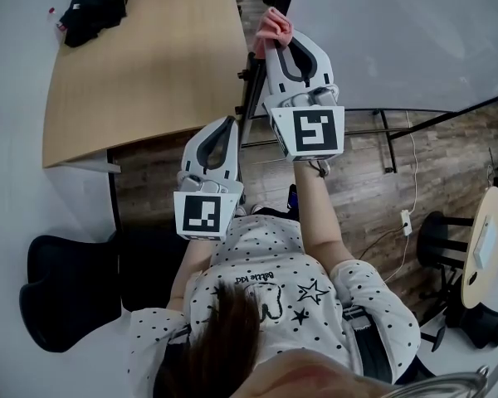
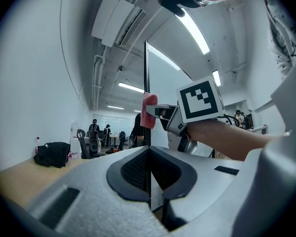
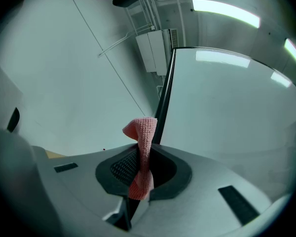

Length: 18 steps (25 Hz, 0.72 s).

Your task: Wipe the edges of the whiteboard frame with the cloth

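The whiteboard stands upright, and its black frame edge runs down its left side. A pink cloth is pinched in my right gripper, which is shut on it and presses it against that edge. In the right gripper view the cloth sticks up twisted from the jaws, touching the frame. My left gripper is lower on the same edge. Seen from the left gripper, the frame runs straight into the shut jaws, with the cloth higher up.
A wooden table with a black bag stands left of the board. A black chair is at the lower left. The board's stand legs, a power strip and a small round table are on the right.
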### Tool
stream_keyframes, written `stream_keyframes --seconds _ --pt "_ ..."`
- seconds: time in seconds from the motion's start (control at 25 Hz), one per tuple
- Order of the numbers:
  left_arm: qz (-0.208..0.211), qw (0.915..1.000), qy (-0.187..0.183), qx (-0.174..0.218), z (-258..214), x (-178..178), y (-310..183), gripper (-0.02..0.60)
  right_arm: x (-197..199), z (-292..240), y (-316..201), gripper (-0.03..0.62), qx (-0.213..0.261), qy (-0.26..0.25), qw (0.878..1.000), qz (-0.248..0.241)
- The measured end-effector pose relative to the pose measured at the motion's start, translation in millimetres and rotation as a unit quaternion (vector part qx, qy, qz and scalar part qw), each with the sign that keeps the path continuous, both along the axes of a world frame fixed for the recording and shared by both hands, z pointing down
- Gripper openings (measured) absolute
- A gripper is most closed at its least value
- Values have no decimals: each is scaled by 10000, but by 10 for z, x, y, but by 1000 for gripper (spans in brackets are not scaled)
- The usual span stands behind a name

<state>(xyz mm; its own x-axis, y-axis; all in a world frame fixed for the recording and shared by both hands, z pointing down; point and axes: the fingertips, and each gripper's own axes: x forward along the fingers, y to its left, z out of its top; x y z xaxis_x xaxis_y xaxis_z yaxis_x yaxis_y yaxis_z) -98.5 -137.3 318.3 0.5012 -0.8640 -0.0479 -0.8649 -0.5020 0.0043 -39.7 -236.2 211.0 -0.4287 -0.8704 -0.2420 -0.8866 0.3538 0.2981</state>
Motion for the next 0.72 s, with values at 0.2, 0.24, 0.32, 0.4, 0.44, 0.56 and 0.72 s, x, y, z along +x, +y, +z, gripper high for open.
stream_keyframes --seconds 0.2,0.24,0.32,0.4,0.44,0.56,0.72 --pt "50 9998 -80 146 -2 5 -17 15 -7 17 -6 37 -9 -5 10000 2" --pt "46 9998 -84 147 -1 4 -18 15 -5 27 -5 37 -13 -4 10000 4" --pt "29 9999 -71 134 4 -1 -22 15 -3 49 -4 37 -29 19 10000 9" --pt "9 10000 -37 77 15 -3 -23 15 -2 72 -4 37 -32 27 10000 18" --pt "4 10000 -25 52 20 -3 -23 15 -2 83 -4 37 -33 28 10000 20" --pt "2 10000 -16 36 19 -4 -21 15 2 103 -2 37 -41 -12 10000 29" --pt "-7 10000 -8 23 13 -12 -20 15 -8 122 2 38 -54 18 10000 19"
